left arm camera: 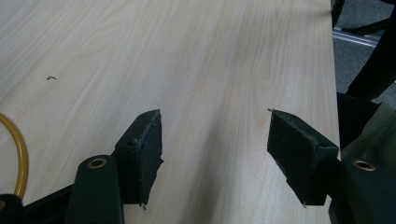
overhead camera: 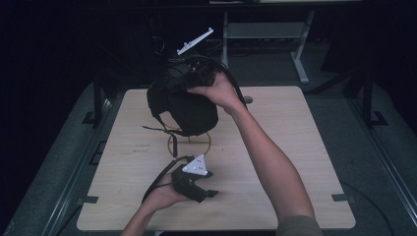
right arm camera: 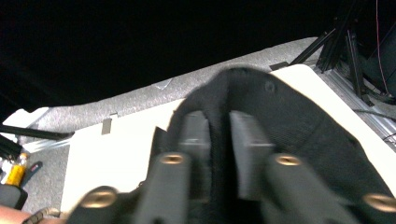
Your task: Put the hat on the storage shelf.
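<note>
A black fabric cap (overhead camera: 189,110) with dangling straps sits on a yellow wire stand (overhead camera: 189,145) at the back middle of the wooden table (overhead camera: 295,147). My right gripper (overhead camera: 196,73) is at the cap's top, held from the right. In the right gripper view a ridge of the cap (right arm camera: 289,121) runs between the blurred jaws of the right gripper (right arm camera: 219,123), whose pads stand a little apart beside it. My left gripper (overhead camera: 206,187) rests low near the front edge. The left gripper (left arm camera: 215,126) is open over bare wood, with the stand's yellow ring (left arm camera: 21,154) at the left.
A white bracket (overhead camera: 195,41) hangs in the dark behind the table, and a desk frame's leg (overhead camera: 300,64) stands at the back right. Grey floor mat (overhead camera: 364,162) surrounds the table. The table's right edge (left arm camera: 334,70) lies close ahead of the left gripper.
</note>
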Tool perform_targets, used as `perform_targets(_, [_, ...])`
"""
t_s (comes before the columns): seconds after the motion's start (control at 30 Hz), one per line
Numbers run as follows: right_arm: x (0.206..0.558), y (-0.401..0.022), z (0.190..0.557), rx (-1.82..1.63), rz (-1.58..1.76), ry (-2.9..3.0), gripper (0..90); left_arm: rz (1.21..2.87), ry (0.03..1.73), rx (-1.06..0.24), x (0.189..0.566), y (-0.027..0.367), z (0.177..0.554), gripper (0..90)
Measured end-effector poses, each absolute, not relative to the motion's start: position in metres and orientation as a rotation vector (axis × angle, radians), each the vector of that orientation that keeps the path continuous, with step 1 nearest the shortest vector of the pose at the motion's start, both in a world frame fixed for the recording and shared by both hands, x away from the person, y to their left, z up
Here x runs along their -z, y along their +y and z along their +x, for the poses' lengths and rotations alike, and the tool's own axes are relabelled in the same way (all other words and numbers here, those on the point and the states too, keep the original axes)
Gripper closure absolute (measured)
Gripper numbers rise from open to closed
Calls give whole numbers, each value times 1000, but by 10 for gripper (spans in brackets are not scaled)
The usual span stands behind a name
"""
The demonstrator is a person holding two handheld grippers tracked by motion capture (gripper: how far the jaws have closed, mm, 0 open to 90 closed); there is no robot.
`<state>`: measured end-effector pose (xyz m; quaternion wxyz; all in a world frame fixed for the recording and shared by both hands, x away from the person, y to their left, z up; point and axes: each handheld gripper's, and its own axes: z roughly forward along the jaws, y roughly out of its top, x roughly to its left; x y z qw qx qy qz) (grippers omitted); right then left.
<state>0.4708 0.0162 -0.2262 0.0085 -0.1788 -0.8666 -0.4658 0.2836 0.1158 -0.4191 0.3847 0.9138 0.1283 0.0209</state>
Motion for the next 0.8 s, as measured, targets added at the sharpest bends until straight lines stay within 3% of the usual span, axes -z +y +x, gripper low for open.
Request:
perform_targets(0.2, [225, 9, 469, 1444, -602, -2709, 492, 2332, 338, -53, 420, 117, 283, 353])
perform_targets(0.8, [232, -49, 455, 1524, -654, -2707, 378, 2335, 362, -93, 419, 124, 284, 336])
